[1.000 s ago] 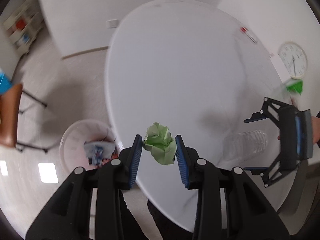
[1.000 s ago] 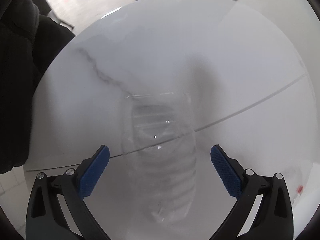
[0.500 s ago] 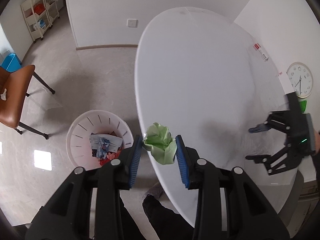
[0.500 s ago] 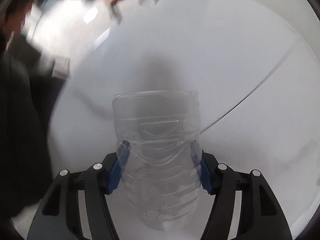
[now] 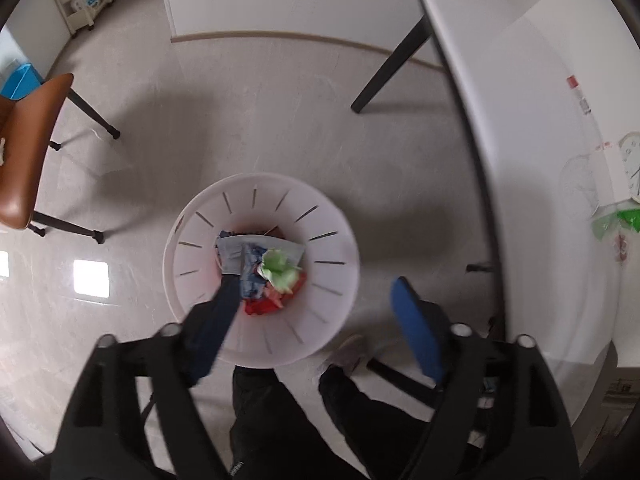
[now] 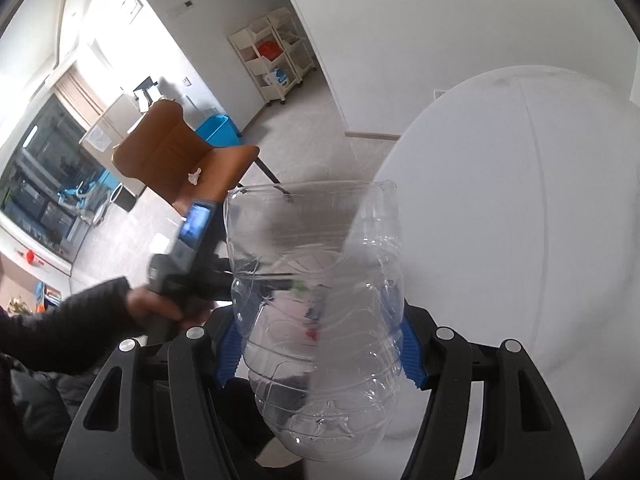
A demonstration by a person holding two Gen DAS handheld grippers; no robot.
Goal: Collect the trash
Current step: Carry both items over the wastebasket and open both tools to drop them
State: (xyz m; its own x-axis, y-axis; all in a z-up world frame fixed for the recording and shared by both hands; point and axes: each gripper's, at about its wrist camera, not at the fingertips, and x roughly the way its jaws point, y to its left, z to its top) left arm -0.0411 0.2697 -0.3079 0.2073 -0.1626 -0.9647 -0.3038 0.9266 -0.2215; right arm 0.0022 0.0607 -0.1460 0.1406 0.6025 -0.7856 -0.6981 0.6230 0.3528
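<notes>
Left wrist view: the left gripper (image 5: 316, 320) hangs above the white bin (image 5: 262, 280) on the floor, its blue-padded fingers (image 5: 416, 328) spread wide with nothing between them. A crumpled green paper (image 5: 280, 270) lies in the bin atop the other rubbish, at about 12 o'clock from the gripper. The white counter (image 5: 540, 140) curves along the 3 o'clock side, and a brown chair (image 5: 28, 152) stands at 9 o'clock.

Right wrist view: the right gripper (image 6: 318, 344) has its fingers (image 6: 412, 360) pinching a clear plastic bottle (image 6: 320, 320), held off the counter (image 6: 520, 220), which lies at 2 o'clock. The left gripper (image 6: 192, 252) appears at 10 o'clock, beside the bottle.
</notes>
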